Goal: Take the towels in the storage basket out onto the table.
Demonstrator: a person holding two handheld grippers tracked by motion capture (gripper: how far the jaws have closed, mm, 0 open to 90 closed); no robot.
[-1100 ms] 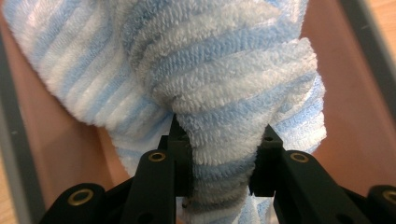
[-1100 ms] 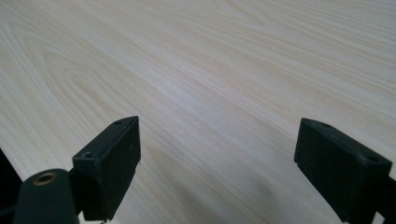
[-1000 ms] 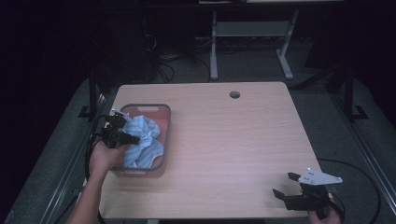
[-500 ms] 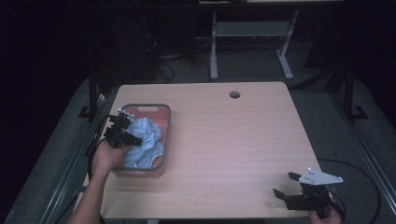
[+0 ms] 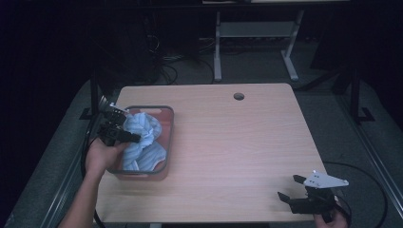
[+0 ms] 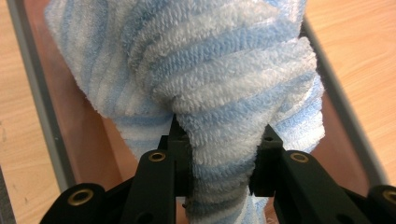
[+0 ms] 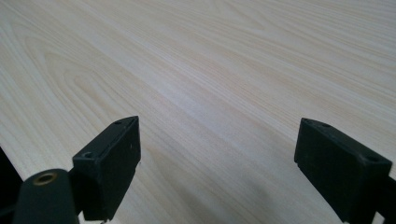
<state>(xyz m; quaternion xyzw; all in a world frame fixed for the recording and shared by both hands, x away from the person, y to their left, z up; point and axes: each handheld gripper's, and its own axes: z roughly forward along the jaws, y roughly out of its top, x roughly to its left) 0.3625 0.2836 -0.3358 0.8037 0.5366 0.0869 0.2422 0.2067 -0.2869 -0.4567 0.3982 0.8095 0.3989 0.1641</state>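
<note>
The left gripper [image 6: 219, 154] clamped the striped towel [image 6: 210, 79], bunched between its jaws above the red bin [image 5: 164, 124]; the right gripper [image 7: 224, 163] gaped wide.

in the high view you get a dim room: the floor and everything behind the table [image 5: 228, 142] sink into near black, and only the tabletop catches light from above. detail there is soft and grainy, and your left gripper [image 5: 124, 131] reads as a dark shape. in the left gripper view the towel [image 6: 201, 79] is bright, evenly lit and sharp, its loops clear, with shadow underneath it. in the right gripper view the wood is pale and washed, and your right gripper [image 7: 217, 175] casts a faint shadow on it.
</note>
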